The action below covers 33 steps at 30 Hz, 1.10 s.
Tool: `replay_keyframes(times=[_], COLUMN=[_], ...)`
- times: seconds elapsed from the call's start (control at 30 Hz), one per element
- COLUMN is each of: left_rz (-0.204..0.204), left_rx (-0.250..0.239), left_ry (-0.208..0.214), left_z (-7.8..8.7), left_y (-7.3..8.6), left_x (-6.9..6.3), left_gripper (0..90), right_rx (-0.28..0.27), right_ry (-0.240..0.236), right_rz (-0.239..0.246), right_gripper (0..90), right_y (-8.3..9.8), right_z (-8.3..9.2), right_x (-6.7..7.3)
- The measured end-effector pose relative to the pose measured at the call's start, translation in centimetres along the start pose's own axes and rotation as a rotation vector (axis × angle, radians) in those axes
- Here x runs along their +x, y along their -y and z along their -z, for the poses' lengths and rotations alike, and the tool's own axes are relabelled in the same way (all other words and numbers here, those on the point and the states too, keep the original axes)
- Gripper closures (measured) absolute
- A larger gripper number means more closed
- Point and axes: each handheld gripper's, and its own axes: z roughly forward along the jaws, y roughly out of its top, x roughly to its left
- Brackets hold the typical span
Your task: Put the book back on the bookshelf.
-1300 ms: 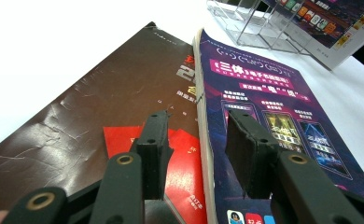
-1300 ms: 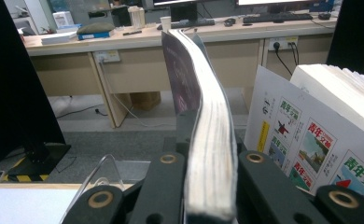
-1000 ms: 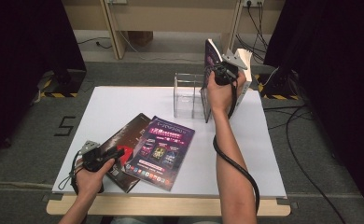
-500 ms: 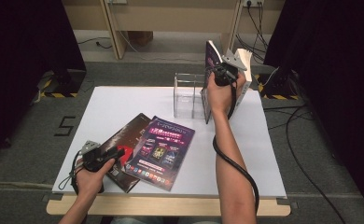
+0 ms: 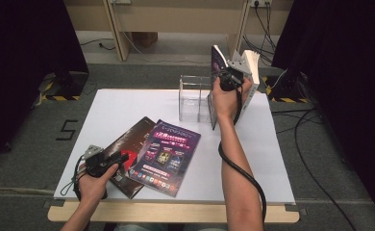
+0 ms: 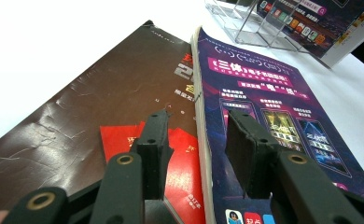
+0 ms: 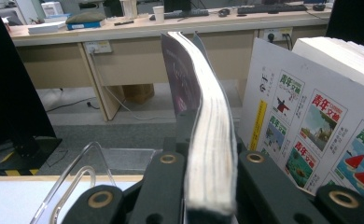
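My R gripper (image 7: 208, 186) is pinching a thick purple book (image 7: 203, 135) by its page edge, jaws pressed on both sides. The book stands up tall over the table's (image 5: 272, 159) far edge, at about 1 o'clock from me, just right of the clear rack (image 5: 194, 98). A white magazine (image 7: 311, 121) stands right behind it at 3 o'clock.

What could go wrong: I hold the book low, so the top might flop over & slip out. It could also bump the rack wall or knock the white magazine down if I swing it.

The book looks fat, w/ a dark purple cover & pale pages, bent a bit.

My L gripper (image 6: 196, 140) is spread open, holding nothing, over the brown magazine (image 6: 91, 102) & purple magazine (image 6: 264, 107) at 7 o'clock.
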Motion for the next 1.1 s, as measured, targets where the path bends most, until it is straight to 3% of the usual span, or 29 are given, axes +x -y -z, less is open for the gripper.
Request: replay_keyframes(times=[0.7,1.1], left_rz=[-0.007,-0.008], left_rx=[0.003,0.005], left_ry=[0.006,0.008], left_z=[0.0,-0.1], left_y=[0.1,0.1], left_x=[-0.2,-0.4], left_gripper=[58.9,58.8], right_rx=[0.007,0.026], right_ry=[0.033,0.052], right_rz=[0.029,0.036], right_gripper=[82.1,77.7], right_y=[1.3,1.8], right_z=[0.3,0.7], right_x=[0.3,-0.5])
